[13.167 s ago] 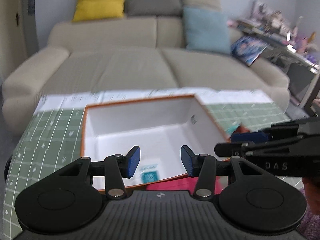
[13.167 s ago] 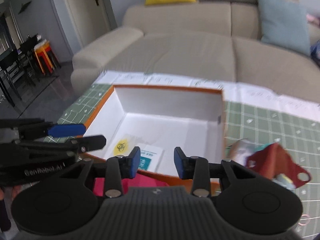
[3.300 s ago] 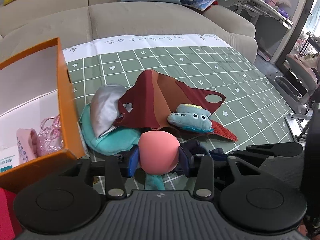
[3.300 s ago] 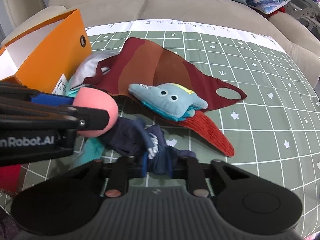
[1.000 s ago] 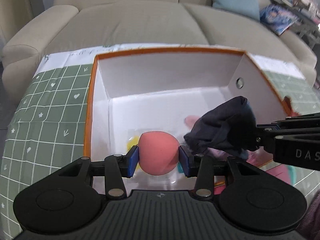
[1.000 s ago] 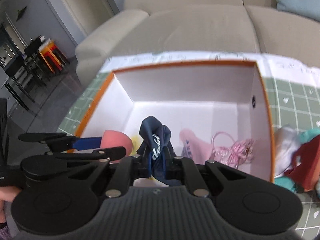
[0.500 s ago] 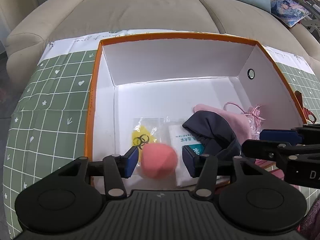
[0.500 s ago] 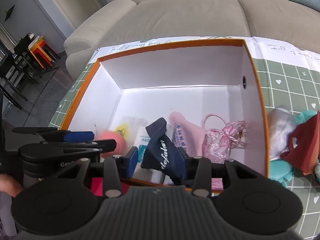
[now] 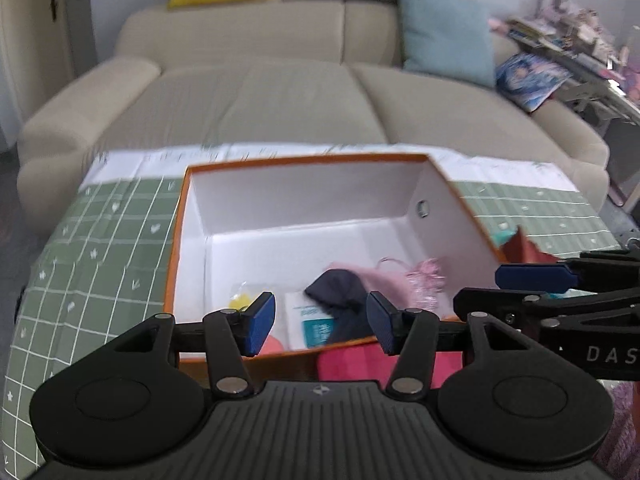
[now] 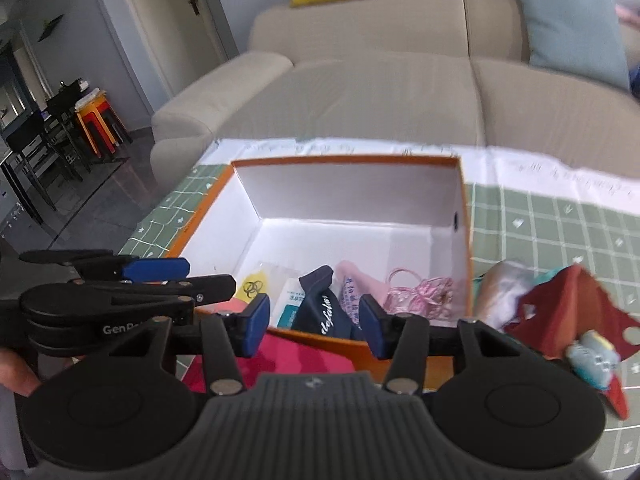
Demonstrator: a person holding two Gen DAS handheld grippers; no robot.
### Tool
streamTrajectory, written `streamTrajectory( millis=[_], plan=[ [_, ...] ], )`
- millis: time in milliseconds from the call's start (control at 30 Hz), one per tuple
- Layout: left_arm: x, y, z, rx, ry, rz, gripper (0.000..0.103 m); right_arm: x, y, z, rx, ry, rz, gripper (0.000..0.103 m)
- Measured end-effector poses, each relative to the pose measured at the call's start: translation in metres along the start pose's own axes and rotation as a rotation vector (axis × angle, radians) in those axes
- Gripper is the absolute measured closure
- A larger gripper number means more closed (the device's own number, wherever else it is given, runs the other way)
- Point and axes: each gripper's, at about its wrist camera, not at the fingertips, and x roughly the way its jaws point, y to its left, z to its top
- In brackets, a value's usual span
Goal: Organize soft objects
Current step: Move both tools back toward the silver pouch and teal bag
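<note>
**A:** Sorting is partly done. Inside the orange box [image 10: 466, 216] lie a navy cloth [image 10: 320, 308], a pale pink cloth [image 10: 356, 284], a pink beaded bag [image 10: 420, 294] and, against the near wall, a pink ball [image 9: 273, 346]. All rest on the box floor, close to its near wall.

**B:** And the jaws?

**A:** On the left gripper [image 9: 321, 322] they stand spread with nothing between the pads. On the right gripper [image 10: 314, 322] they have just been opening and are also spread; the navy cloth shows through the gap but lies in the box, not pinched.

**B:** What is left?

**A:** Outside the box, just beyond its right wall, a heap sits on the green mat [image 10: 560, 224]: a dark red cloth [image 10: 568, 304], a silver-grey pouch [image 10: 502, 292] and a small blue plush toy [image 10: 592, 354]. A magenta cloth [image 10: 304, 360] lies just outside the near wall. These appear to be the remaining items, so roughly half the job seems done.
</note>
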Motion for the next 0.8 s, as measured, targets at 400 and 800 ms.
streamTrajectory(
  millis=[400, 800],
  plan=[
    [-0.057, -0.053, -0.049, 0.047, -0.141, -0.113, 0.040, -0.078, -0.009, -0.070, -0.090, -0.097, -0.080, 0.052],
    [-0.045, -0.112, -0.076, 0.144, -0.048, -0.172, 0.040, -0.091, -0.054, -0.136, -0.051, 0.004, -0.184, 0.052]
  ],
)
